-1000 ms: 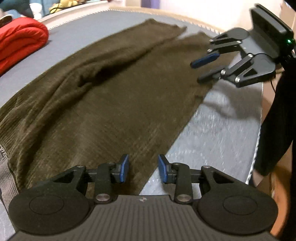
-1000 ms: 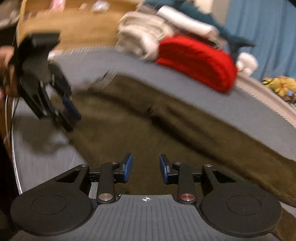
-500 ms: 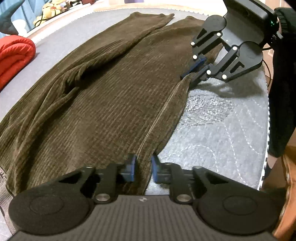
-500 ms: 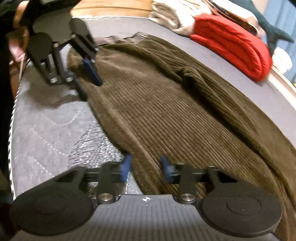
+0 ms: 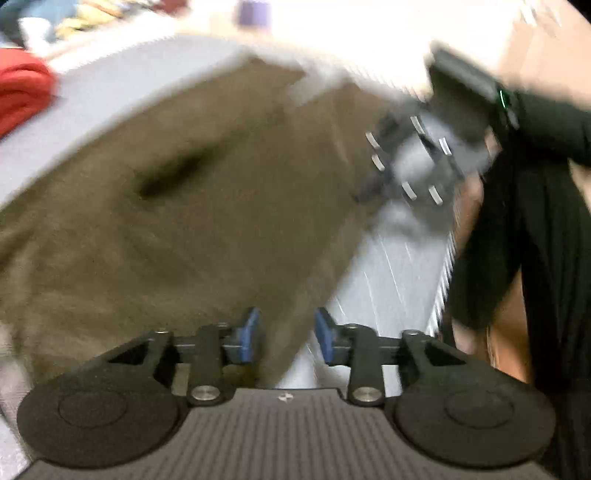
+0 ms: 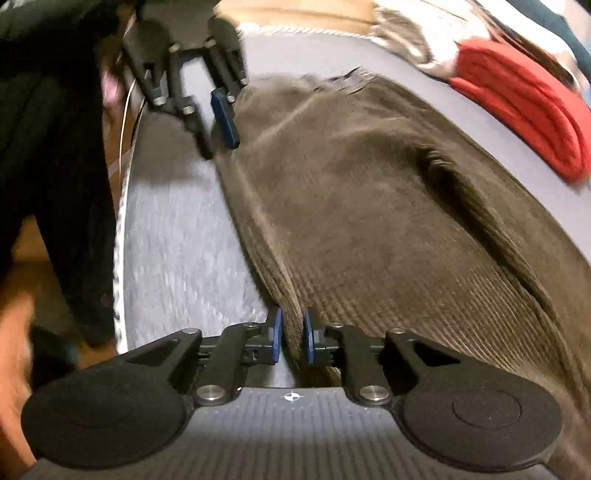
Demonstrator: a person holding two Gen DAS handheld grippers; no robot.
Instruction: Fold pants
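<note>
Brown corduroy pants (image 6: 369,206) lie spread on a grey quilted bed; they also show, blurred, in the left wrist view (image 5: 177,229). My right gripper (image 6: 291,338) is shut on the near side edge of the pants. My left gripper (image 5: 286,338) is open, its pads straddling the pants' near edge by the waist end. In the right wrist view the left gripper (image 6: 218,125) hangs open over that edge. In the left wrist view the right gripper (image 5: 373,192) is a blur at the fabric's far edge.
A folded red garment (image 6: 524,107) lies at the far side of the bed (image 6: 177,240), with a pile of light clothes (image 6: 417,33) behind it. The bed's near edge and my dark-sleeved arm (image 5: 517,221) are at the side.
My right gripper has closed on the pants' edge. My left gripper, nearly shut half a second ago, now stands open. Both views have shifted and blurred with motion.
</note>
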